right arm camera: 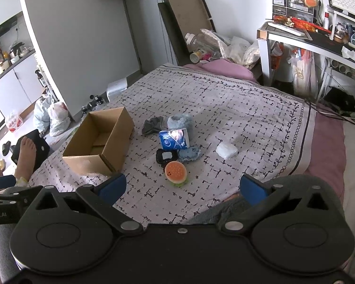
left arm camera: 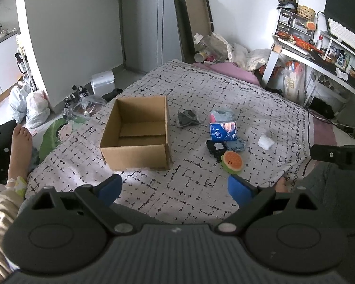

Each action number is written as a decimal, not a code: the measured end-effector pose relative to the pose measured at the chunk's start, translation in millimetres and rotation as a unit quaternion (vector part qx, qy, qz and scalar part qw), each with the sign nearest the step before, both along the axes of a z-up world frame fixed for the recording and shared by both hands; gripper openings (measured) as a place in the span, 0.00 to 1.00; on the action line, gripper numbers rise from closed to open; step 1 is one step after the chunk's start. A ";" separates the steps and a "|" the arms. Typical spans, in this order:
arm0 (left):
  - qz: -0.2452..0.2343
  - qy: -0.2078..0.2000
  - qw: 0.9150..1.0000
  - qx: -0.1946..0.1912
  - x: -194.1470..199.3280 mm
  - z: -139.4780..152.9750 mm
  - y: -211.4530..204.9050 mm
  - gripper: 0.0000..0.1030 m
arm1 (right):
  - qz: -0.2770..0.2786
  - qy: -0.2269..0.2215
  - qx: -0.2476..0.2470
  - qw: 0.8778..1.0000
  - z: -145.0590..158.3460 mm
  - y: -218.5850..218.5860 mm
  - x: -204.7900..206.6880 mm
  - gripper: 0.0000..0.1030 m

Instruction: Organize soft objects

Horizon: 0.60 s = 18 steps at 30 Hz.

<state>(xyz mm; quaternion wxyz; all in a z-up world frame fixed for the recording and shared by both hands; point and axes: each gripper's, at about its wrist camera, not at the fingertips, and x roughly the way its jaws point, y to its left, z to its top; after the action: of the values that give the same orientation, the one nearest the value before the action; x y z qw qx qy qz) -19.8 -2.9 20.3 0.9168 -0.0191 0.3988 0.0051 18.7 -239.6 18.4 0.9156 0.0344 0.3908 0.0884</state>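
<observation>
With both the left tool (left arm camera: 175,187) and right tool (right arm camera: 181,187) spread and empty above the bed (right arm camera: 225,99), a grab at the burger-shaped plush (right arm camera: 175,172) risks snagging the black pouch (right arm camera: 166,156) touching it, short of the cardboard box (right arm camera: 99,139).

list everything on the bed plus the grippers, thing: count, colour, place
box: 1, brown cardboard, open and empty, left on bedspread
grey cloth: 1, dark grey, right of box
fluffy toy: 1, pale blue, behind tissue pack
tissue pack: 1, blue, centre of pile
black item: 1, black, in front of pack
denim pouch: 1, blue, beside black item
burger toy: 1, orange and green, nearest
white packet: 1, white, apart at right
left gripper: open, empty
right gripper: open, empty
</observation>
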 end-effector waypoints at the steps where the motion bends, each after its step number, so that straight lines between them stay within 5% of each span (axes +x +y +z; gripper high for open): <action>1: 0.001 0.001 1.000 0.000 -0.3 -0.6 -0.3 0.92 | 0.000 0.000 0.000 1.000 0.2 0.1 0.0 1.00; 18: -0.003 -0.001 1.000 0.002 -2.6 -1.0 -3.5 0.92 | 0.001 -0.003 0.000 1.000 -0.3 0.7 -0.9 1.00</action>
<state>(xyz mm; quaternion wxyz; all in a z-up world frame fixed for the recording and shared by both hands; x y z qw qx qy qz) -22.4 -6.4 19.3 0.9174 -0.0161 0.3976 0.0034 17.8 -238.9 18.1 0.9165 0.0340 0.3884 0.0894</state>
